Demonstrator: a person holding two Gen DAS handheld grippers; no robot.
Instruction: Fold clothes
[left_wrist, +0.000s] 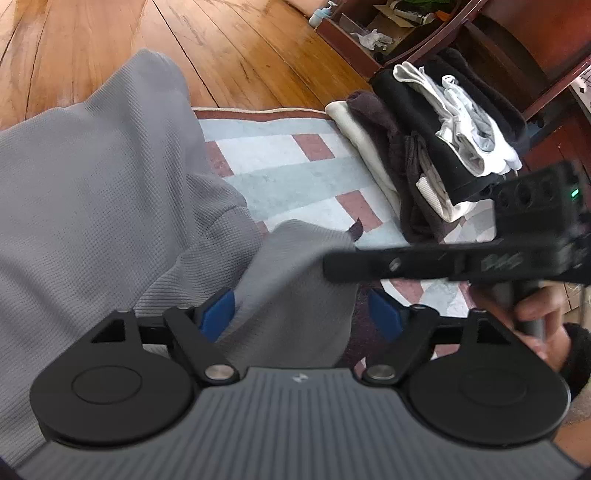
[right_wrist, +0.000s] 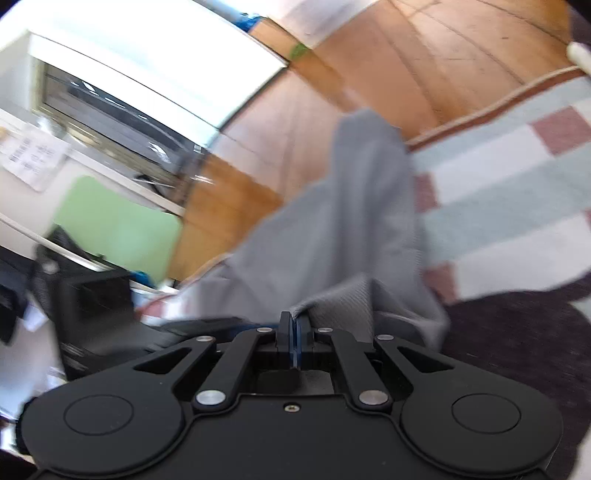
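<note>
Grey waffle-knit garment (left_wrist: 110, 192) hangs lifted over checked rug (left_wrist: 295, 177): soft, light, limp. Right gripper (right_wrist: 294, 325) jaws closed on edge; left gripper (left_wrist: 301, 314) jaws open around fold, not pinching. Best hold: hem corners.

Folded pile (left_wrist: 436, 140) right of garment (left_wrist: 110, 192)

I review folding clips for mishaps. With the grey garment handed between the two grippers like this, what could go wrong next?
1. The right gripper pinches only a thin edge of the grey garment; the hanging weight could pull it free.
2. The left gripper is open with cloth between its pads, so nothing backs up that grip.
3. The draped garment could sweep the folded pile on the checked rug and disturb it.
</note>
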